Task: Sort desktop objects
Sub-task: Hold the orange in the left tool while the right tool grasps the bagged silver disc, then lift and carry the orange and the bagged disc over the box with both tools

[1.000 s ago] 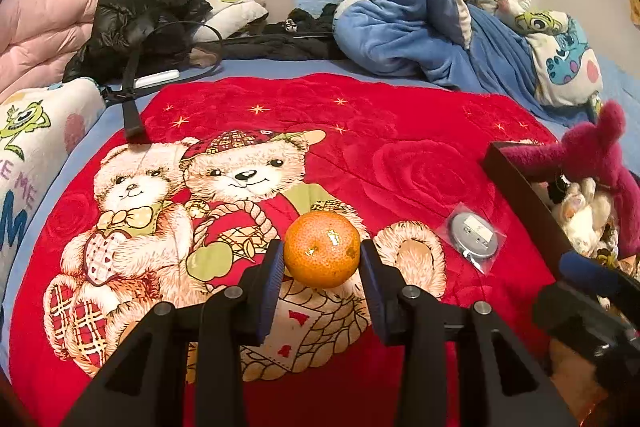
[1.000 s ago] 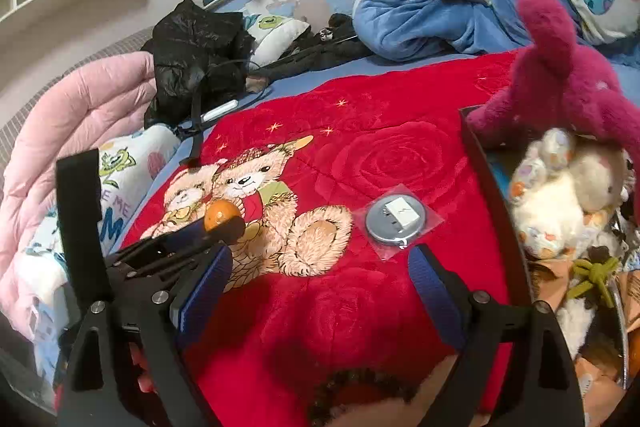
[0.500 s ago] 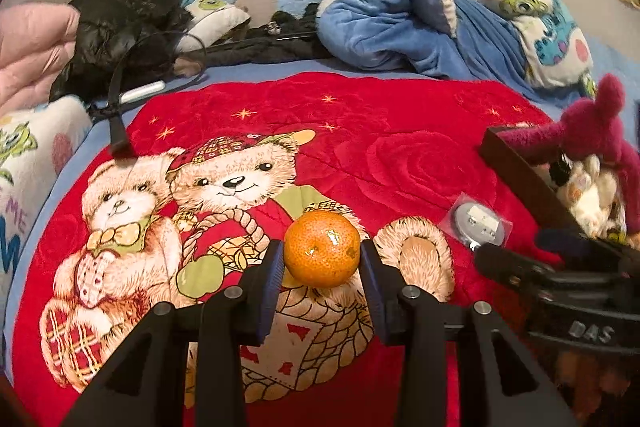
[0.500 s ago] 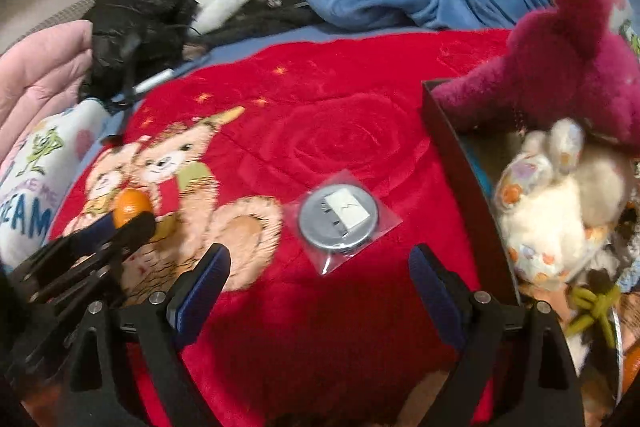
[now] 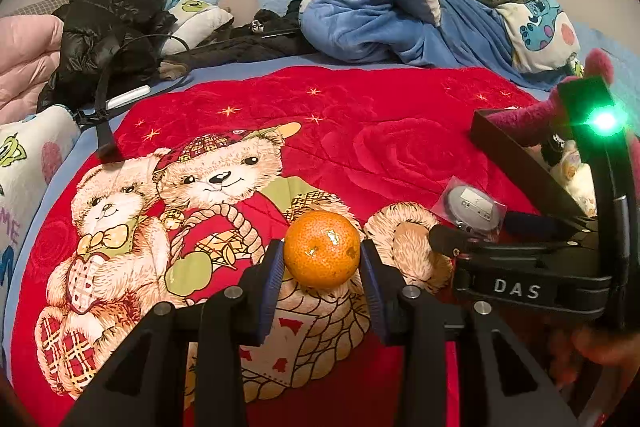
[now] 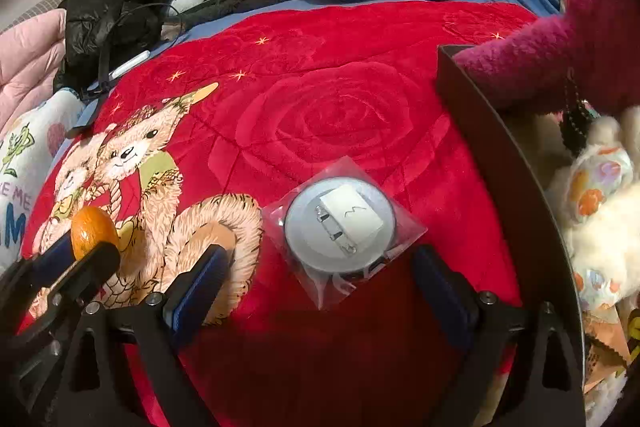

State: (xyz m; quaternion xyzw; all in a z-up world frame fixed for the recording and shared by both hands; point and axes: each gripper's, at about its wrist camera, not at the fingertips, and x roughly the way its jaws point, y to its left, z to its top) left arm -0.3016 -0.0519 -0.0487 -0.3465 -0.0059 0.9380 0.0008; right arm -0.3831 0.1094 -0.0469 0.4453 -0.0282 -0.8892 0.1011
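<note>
Currently the left tool (image 5: 322, 267) clamps the orange (image 5: 322, 248), parked at 9 o'clock of the bagged round disc (image 6: 340, 225) on the red blanket (image 6: 340, 99). Right tool (image 6: 320, 283) jaws are opening wide, straddling the disc untouched, likely bound for the box (image 6: 500, 163) at 3 o'clock.

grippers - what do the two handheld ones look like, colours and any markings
Both the left gripper and the right gripper are matte black plastic, with two angular fingers, silver screw heads and dark blue ribbed pads. Seen from the left wrist view, the right gripper's body carries white "DAS" lettering and a glowing green light. No sleeves show.
</note>
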